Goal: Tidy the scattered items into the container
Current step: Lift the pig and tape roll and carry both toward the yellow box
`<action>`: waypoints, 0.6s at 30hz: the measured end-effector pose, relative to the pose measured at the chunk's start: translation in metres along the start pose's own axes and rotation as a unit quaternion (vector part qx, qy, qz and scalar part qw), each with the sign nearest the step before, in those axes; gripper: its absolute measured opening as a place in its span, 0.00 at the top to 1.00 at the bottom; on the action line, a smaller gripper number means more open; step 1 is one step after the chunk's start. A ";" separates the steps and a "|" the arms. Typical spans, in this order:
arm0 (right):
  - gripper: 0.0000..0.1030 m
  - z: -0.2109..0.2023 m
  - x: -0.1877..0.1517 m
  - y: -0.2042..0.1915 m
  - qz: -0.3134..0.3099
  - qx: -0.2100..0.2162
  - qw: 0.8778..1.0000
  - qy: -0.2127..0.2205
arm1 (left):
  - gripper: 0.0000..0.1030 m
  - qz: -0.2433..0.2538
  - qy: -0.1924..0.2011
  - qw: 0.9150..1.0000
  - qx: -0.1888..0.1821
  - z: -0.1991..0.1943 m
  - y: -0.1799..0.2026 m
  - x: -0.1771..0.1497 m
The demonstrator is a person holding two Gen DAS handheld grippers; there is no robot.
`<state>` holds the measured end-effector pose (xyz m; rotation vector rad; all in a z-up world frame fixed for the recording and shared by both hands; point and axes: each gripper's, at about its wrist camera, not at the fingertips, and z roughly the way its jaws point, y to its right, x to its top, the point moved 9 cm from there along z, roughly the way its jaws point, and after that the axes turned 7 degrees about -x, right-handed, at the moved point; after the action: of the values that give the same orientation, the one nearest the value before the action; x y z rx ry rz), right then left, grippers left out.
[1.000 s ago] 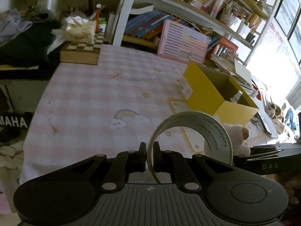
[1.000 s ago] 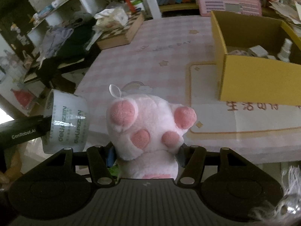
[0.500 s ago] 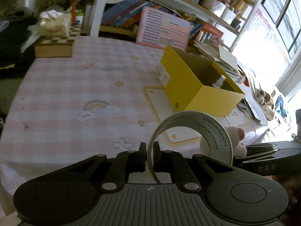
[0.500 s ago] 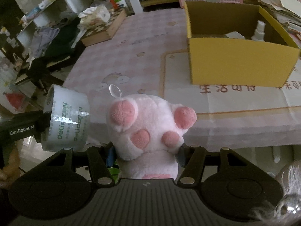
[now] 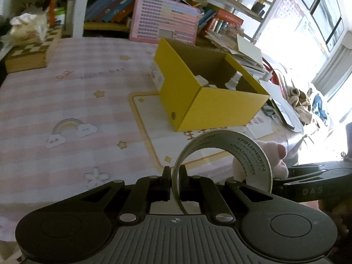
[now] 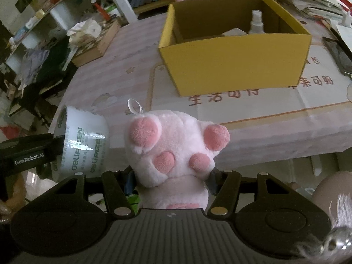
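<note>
Already a part of the task seems done: inside the yellow box [image 6: 233,59] a small spray bottle [image 6: 256,23] and some pale items are seen (which items exactly cannot be told). Two things are not yet placed. A roll of tape [image 5: 222,154] is held by the left gripper [image 5: 175,182], whose jaws are pressed narrow on the wall of the roll. A pink plush paw [image 6: 173,151] is held by the right gripper [image 6: 171,176], whose jaws are set moderately wide and closed on its lower part. Both things are carried in the air near the front edge of the table [image 5: 66,92], not yet above the box.

Much free room is seen on the left part of the checked cloth. The box stands open at the top, with its near wall facing the grippers, so this rim must probably be cleared from above. The two grippers are just beside each other, and a contact between them is possible.
</note>
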<state>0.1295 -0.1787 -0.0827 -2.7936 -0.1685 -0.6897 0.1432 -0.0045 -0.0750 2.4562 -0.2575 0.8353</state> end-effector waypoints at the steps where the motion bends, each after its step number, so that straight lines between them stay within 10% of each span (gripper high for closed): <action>1: 0.44 -0.001 0.000 0.004 0.001 -0.001 1.000 -0.001 | 0.95 0.001 -0.002 1.000 -0.001 0.004 0.003 0.001; 18: 0.44 -0.007 0.023 0.094 0.028 -0.017 0.999 -0.003 | 0.95 0.032 -0.026 0.999 -0.026 0.071 0.071 0.025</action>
<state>0.1631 -0.2695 -0.0867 -2.8212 -0.0805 -0.6786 0.1754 -0.1025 -0.0778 2.4335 -0.3737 0.7824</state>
